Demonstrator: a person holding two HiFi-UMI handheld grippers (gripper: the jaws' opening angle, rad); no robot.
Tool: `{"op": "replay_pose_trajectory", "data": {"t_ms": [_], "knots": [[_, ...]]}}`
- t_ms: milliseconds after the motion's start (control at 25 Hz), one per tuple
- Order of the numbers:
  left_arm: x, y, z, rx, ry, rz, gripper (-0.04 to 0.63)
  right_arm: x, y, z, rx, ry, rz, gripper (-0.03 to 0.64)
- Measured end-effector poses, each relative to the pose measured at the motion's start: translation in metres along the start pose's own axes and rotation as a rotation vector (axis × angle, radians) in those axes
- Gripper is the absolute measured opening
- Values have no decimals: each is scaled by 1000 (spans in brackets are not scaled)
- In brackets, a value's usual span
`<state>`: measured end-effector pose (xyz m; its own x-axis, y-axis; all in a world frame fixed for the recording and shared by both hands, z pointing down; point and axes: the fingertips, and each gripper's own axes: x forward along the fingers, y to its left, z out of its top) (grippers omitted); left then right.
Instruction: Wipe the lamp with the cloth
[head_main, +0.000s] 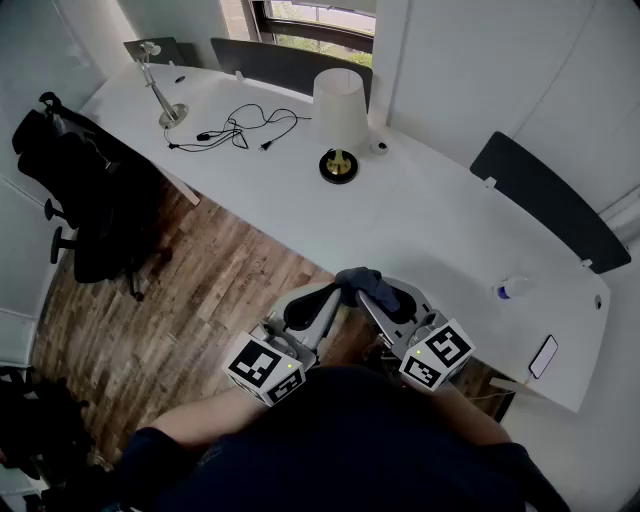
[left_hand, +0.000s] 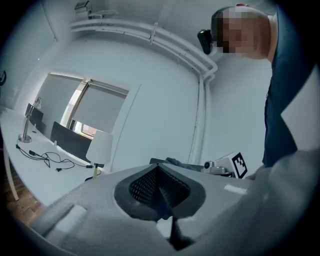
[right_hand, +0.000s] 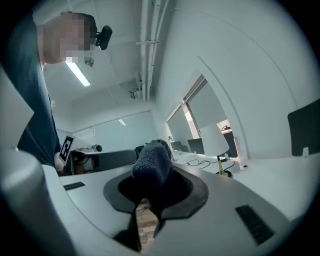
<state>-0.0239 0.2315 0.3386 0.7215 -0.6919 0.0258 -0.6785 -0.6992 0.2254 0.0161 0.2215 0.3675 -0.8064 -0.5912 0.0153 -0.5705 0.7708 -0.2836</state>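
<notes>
Still at the near edge: cloth pinched, lamp far across the table

Over the wooden floor (head_main: 200, 290), the right gripper (right_hand: 154, 186) is clamped on a dark blue cloth (right_hand: 151, 165), which bunches up above its jaws. The left gripper (left_hand: 159, 189) has its jaws pressed together with nothing between them, tips just beside the cloth. A long white table (head_main: 440, 220) curves across the room. The lamp (head_main: 340, 120), white shade on a dark round base, stands at its far side near the window (head_main: 310, 25). Left of it lies a tangled black cable (head_main: 235, 130). A phone (head_main: 544, 356) lies at the table's right end. A black chair (head_main: 75, 190) stands on the left.
</notes>
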Motion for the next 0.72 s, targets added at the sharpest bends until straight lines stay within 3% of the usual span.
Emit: {"op": "replay_pose_trajectory", "data": {"t_ms": [720], "knots": [[41, -2, -2, -2, -11, 84, 6, -9, -35, 4, 26, 27, 95, 91]]}}
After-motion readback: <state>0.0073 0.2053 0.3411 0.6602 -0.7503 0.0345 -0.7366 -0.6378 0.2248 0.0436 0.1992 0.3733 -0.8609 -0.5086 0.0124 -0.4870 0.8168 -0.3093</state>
